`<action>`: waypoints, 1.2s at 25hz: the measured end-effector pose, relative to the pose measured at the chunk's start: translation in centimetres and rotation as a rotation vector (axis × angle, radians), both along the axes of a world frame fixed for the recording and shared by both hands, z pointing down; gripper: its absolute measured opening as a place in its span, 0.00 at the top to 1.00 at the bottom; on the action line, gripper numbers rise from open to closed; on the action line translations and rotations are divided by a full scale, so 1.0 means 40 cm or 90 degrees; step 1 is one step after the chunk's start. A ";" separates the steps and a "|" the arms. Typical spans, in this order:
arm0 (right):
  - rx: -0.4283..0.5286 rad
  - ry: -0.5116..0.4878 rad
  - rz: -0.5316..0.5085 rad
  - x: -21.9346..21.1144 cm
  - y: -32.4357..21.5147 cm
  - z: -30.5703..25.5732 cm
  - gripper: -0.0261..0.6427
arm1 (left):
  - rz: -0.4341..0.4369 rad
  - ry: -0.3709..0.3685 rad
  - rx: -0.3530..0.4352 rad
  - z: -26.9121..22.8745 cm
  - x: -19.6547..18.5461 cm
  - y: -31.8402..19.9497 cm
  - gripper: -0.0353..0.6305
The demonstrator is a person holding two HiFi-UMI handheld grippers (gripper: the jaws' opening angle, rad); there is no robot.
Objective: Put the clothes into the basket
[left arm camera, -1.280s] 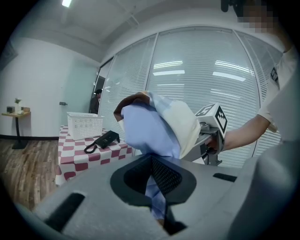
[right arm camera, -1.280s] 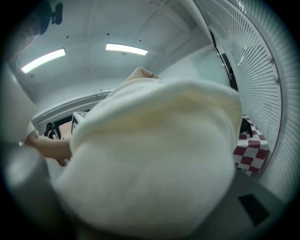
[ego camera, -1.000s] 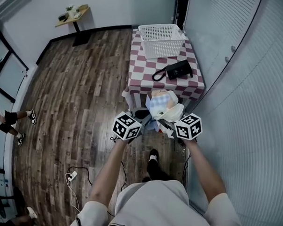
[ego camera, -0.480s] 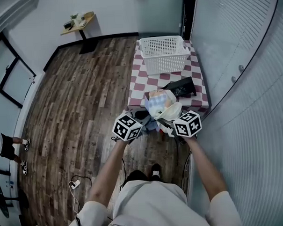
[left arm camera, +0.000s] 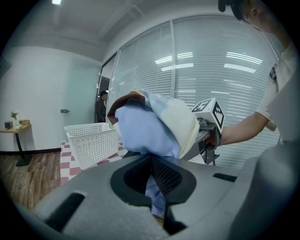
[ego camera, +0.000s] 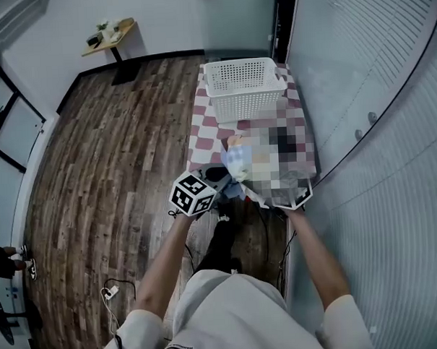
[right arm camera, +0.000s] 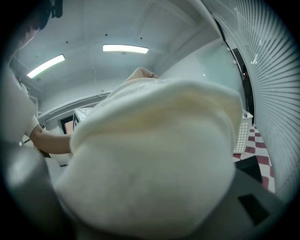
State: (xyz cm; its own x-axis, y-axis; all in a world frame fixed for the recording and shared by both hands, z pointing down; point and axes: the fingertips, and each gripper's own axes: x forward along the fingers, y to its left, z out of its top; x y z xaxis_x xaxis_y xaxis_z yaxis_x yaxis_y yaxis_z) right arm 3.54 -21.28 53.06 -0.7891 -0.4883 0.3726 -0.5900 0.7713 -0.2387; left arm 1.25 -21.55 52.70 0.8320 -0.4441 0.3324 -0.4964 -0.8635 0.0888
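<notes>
A bundle of clothes (ego camera: 237,162), pale blue and cream, hangs in the air between my two grippers, just before the near end of the checked table (ego camera: 202,135). My left gripper (left arm camera: 157,206) is shut on a fold of the blue cloth (left arm camera: 140,133). In the right gripper view the cream cloth (right arm camera: 150,164) fills the picture and hides the jaws, which grip it from the right. The right gripper's marker cube (left arm camera: 211,114) shows beside the bundle. The white perforated basket (ego camera: 244,88) stands empty at the table's far end, beyond the bundle.
A glass wall with blinds (ego camera: 375,113) runs close along the right of the table. Wooden floor (ego camera: 109,153) spreads to the left. A small side table (ego camera: 111,34) stands by the far wall. Cables (ego camera: 111,290) lie on the floor near my feet.
The person has stepped toward the table. The bundle, still held by both grippers, now hangs over the table's near edge rather than short of it.
</notes>
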 end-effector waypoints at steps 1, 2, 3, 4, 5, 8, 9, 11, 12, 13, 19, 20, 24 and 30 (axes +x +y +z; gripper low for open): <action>0.002 0.001 0.001 0.003 -0.019 -0.003 0.61 | -0.001 0.005 0.001 -0.002 0.002 -0.019 0.93; 0.004 0.002 0.003 0.006 -0.040 -0.004 0.61 | -0.004 0.012 0.001 -0.003 0.005 -0.041 0.93; 0.005 0.002 0.004 0.009 -0.063 -0.005 0.61 | -0.007 0.020 0.001 -0.002 0.008 -0.065 0.93; 0.005 0.000 0.005 0.014 -0.089 -0.006 0.61 | -0.008 0.027 0.001 -0.002 0.012 -0.091 0.93; 0.004 -0.003 0.006 0.019 -0.114 -0.007 0.61 | -0.006 0.033 0.000 -0.004 0.017 -0.118 0.93; -0.003 -0.016 0.011 0.034 -0.187 -0.017 0.61 | 0.007 0.035 0.002 -0.016 0.034 -0.192 0.93; -0.004 -0.018 0.011 0.039 -0.213 -0.022 0.61 | 0.012 0.031 0.005 -0.022 0.040 -0.217 0.93; -0.002 -0.017 0.006 0.046 -0.267 -0.030 0.61 | 0.021 0.024 0.010 -0.030 0.048 -0.270 0.93; -0.001 -0.017 0.006 0.048 -0.297 -0.035 0.61 | 0.023 0.024 0.012 -0.035 0.051 -0.299 0.93; -0.001 -0.018 0.007 0.049 -0.328 -0.042 0.61 | 0.023 0.026 0.013 -0.042 0.052 -0.331 0.93; 0.005 -0.017 0.016 0.046 -0.499 -0.090 0.61 | 0.024 0.032 0.027 -0.092 0.049 -0.503 0.93; 0.010 -0.016 0.016 0.046 -0.524 -0.101 0.61 | 0.024 0.034 0.033 -0.103 0.049 -0.528 0.93; 0.028 -0.006 0.016 0.039 -0.621 -0.159 0.61 | 0.019 0.045 0.051 -0.160 0.042 -0.624 0.93; 0.030 0.007 0.017 0.051 -0.857 -0.298 0.61 | 0.016 0.053 0.055 -0.298 0.054 -0.861 0.93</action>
State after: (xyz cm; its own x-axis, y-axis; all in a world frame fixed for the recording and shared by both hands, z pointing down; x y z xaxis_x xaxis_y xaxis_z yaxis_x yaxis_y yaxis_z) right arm 5.59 -55.55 41.14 -0.7718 -0.5261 0.3571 -0.6128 0.7654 -0.1966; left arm 3.43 -55.99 40.79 0.8666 -0.4464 0.2229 -0.4682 -0.8820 0.0540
